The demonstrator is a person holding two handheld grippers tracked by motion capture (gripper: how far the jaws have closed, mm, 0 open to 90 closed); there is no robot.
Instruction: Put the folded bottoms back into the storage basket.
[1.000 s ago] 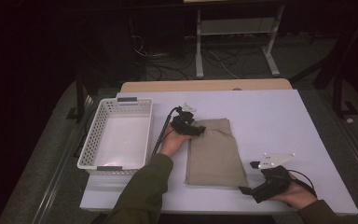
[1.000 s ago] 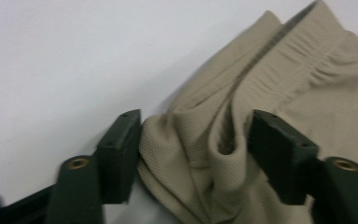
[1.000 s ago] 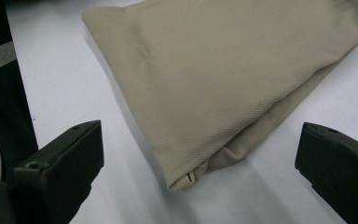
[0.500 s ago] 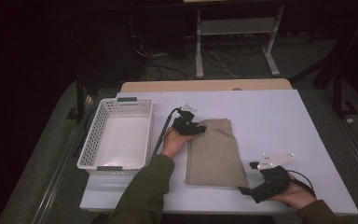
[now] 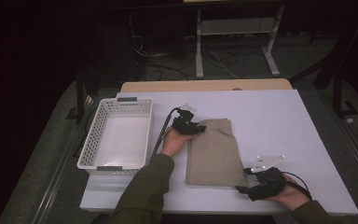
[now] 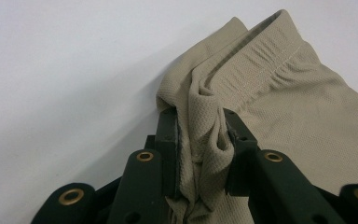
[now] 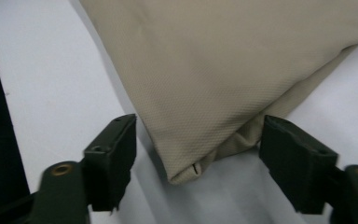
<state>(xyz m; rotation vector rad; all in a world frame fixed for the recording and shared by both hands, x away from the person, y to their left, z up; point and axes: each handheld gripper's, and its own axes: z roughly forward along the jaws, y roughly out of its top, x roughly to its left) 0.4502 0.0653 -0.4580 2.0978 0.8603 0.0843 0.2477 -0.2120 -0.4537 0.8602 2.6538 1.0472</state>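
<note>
A folded beige garment (image 5: 214, 151) lies in the middle of the white table (image 5: 279, 121). My left gripper (image 5: 196, 128) is at its far left corner, shut on a bunch of the waistband fabric (image 6: 203, 140). My right gripper (image 5: 242, 188) rests at the near right corner of the garment, open, its jaws standing wide on either side of the folded corner (image 7: 186, 175) without touching it.
A white slotted basket (image 5: 117, 163) sits on the left part of the table. The table's near edge runs just below my right hand. A wooden board (image 5: 205, 86) and a metal frame with cables on the floor lie beyond the far edge.
</note>
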